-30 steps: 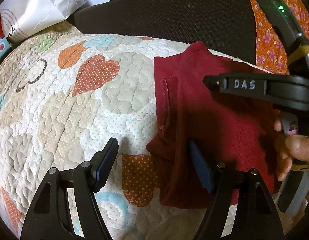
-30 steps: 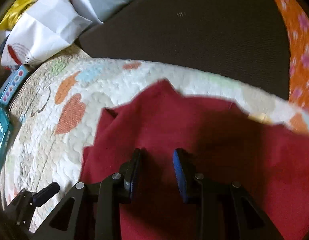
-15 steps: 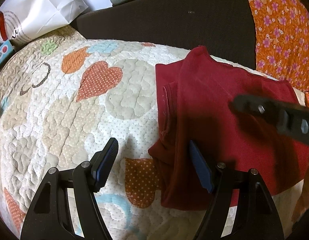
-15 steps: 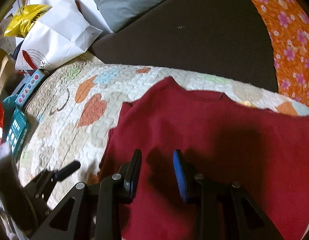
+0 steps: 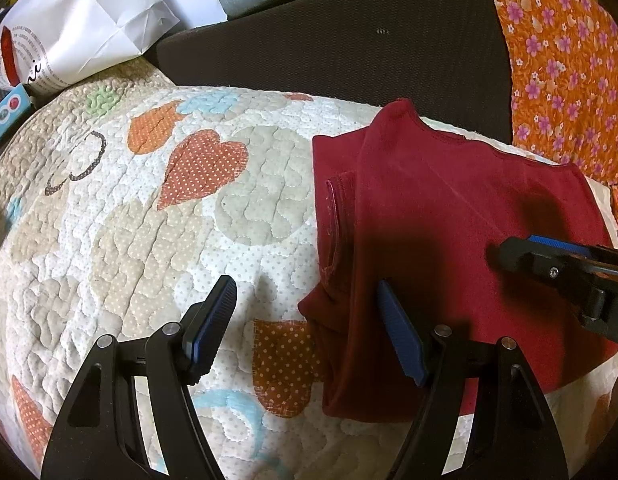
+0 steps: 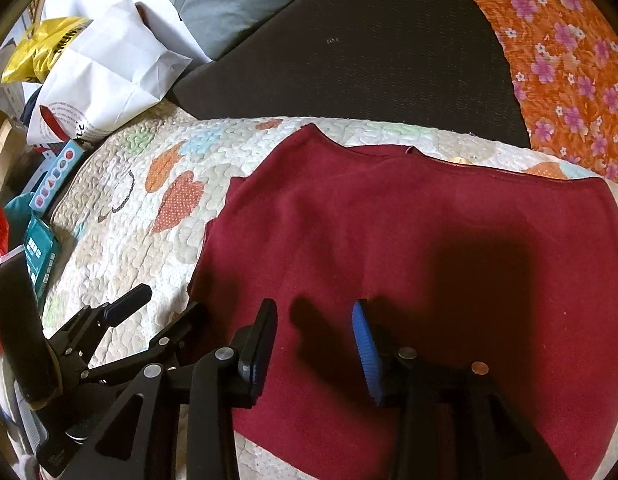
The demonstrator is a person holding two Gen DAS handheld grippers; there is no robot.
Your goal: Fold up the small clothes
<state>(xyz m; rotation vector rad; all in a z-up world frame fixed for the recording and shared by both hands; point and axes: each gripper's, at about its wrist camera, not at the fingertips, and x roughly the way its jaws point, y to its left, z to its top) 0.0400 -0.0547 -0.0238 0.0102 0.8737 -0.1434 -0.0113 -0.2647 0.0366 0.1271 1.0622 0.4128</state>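
Nearest to me, over the near edge of the red garment (image 6: 409, 240), my right gripper (image 6: 315, 344) hangs with its fingers apart and widening; nothing is between them, only cloth lying beneath. Just left of the garment's folded left edge, my left gripper (image 5: 305, 332) stands spread wide and empty: one finger is over the bare quilt (image 5: 149, 240), the other over the garment's left margin.

The garment lies flat on the quilt, its left side already doubled inward, with a sleeve seam showing beside the fold.

Risks, as I judge them:
- Closing the left fingers where they stand may pinch quilt together with cloth and drag the bedding up with the fold.
- A bite on only the top layer of the doubled edge would peel that fold open.
- The right fingers are over mid-cloth, not a hem; a pinch there would bunch the fabric rather than carry an edge.

Beyond the garment's far edge lies the dark cushion (image 6: 369, 60), and past it the orange floral cloth (image 6: 569, 60). A fold thrown too far could overrun the quilt onto them.
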